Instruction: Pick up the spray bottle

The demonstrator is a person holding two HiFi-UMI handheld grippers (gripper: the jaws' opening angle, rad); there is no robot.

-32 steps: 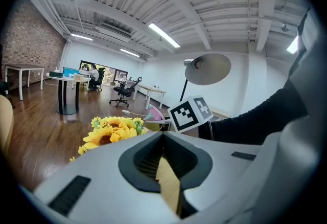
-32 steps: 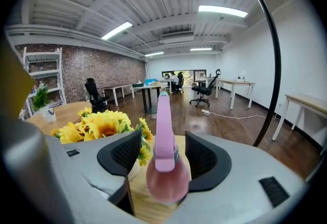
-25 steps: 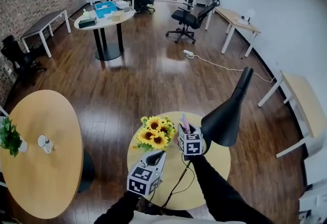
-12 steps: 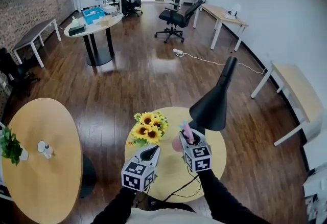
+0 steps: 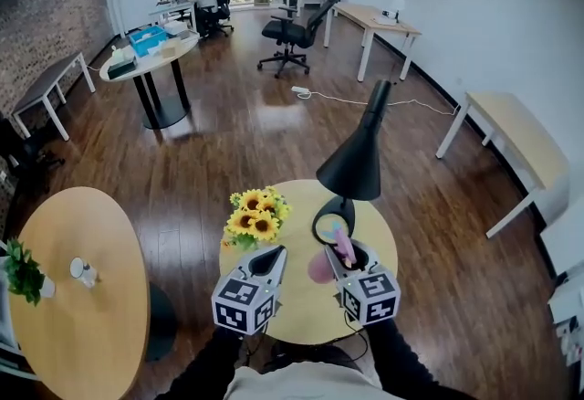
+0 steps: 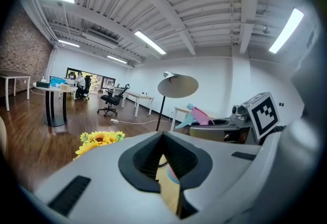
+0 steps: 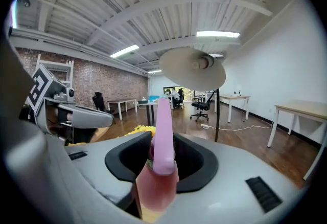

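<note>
The pink spray bottle (image 5: pixel 321 268) with its pink and teal head hangs above the round wooden table (image 5: pixel 297 314), with my right gripper (image 5: pixel 346 254) shut on its neck. In the right gripper view the bottle (image 7: pixel 162 166) stands upright between the jaws, with its trigger head rising above them. My left gripper (image 5: pixel 270 258) hovers beside it on the left, jaws together with nothing in them. The left gripper view shows that gripper's tips (image 6: pixel 164 141) closed to a thin slit, and the bottle's head (image 6: pixel 201 114) off to the right.
A black desk lamp (image 5: pixel 352 172) stands at the table's far side, with a bunch of sunflowers (image 5: pixel 254 217) to its left. A second round table (image 5: pixel 100 298) at the left carries a potted plant (image 5: pixel 22 270) and a cup (image 5: pixel 84 271). Desks and office chairs stand farther off.
Both grippers have drawn back from the lamp toward me and risen. The right one has carried the spray bottle with it, away from the lamp base.
</note>
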